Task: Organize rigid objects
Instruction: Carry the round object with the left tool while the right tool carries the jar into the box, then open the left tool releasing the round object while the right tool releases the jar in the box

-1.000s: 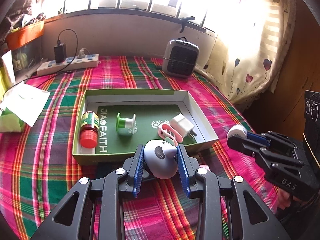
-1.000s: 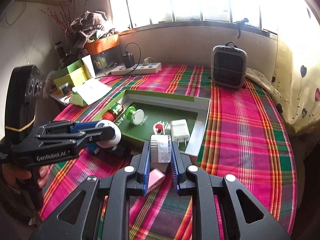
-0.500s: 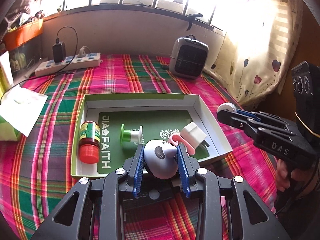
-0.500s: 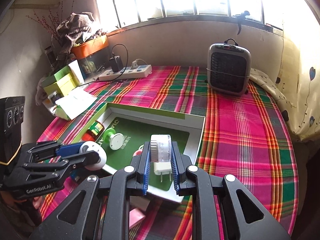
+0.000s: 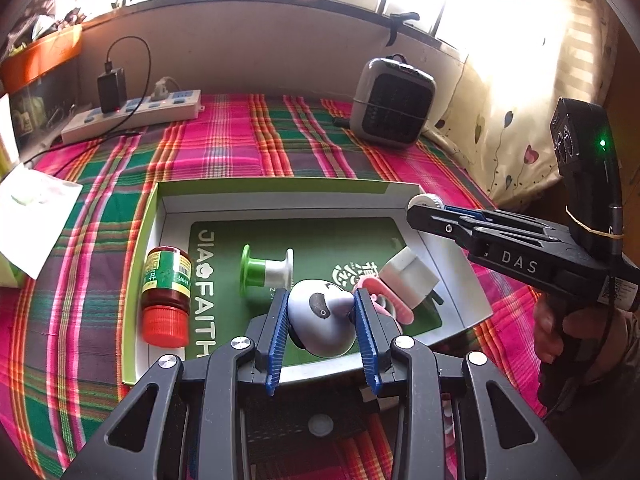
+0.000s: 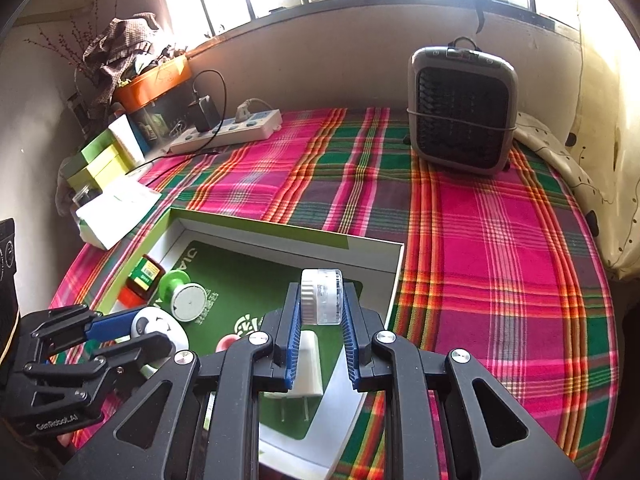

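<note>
My left gripper [image 5: 320, 300] is shut on a round grey-white toy with a panda face [image 5: 320, 320], hanging over the near edge of the green-lined box [image 5: 280, 184]. My right gripper [image 6: 320, 292] is shut on a small white ridged jar [image 6: 322, 296] above the box's right half [image 6: 280, 232]. Inside the box lie a red-capped bottle [image 5: 166, 288], a green spool [image 5: 266, 268], a pink clip [image 5: 384, 300] and a white plug [image 5: 410, 276]. Each gripper shows in the other's view: the right gripper [image 5: 424, 204], the left gripper [image 6: 148, 332].
A plaid cloth covers the table. At the back stand a power strip [image 5: 132, 114] with a charger and a small grey heater [image 5: 390, 108]. White paper [image 5: 28, 208] and green boxes [image 6: 100, 160] sit at the left. A curtain hangs at the right.
Both grippers have moved forward over the box with their loads still held. The right gripper has come from beyond the box's near right corner to above its right half.
</note>
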The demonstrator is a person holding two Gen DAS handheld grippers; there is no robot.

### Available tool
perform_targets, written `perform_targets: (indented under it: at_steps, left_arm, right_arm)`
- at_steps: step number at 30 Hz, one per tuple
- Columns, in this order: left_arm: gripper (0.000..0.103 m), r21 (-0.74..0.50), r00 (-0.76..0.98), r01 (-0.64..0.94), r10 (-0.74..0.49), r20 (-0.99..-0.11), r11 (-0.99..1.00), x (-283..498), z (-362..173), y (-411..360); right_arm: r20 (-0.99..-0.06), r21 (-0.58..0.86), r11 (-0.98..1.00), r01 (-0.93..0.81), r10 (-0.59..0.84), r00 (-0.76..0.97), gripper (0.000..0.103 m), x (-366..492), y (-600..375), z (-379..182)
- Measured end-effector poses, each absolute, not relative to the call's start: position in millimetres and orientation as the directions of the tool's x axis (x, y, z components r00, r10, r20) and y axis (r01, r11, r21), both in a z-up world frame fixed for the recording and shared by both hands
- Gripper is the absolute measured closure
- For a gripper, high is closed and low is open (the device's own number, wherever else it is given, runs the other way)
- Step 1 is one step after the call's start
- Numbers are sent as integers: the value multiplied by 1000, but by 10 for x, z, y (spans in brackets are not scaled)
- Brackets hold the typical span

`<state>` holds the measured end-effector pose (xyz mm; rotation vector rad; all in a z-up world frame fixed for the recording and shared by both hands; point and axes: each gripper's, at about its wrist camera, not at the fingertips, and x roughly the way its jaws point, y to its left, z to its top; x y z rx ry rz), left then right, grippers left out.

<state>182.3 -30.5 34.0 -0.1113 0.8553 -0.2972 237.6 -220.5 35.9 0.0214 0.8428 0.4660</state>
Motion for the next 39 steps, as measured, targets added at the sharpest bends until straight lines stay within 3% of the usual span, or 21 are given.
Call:
perform_targets:
  at_steps: [39]
  left_arm:
    - [72,-218,592,190,-289,-752,957,1982,172,-326]
  right_arm:
    - [-756,84,897,-434,341,559,83,2525,-1964,133]
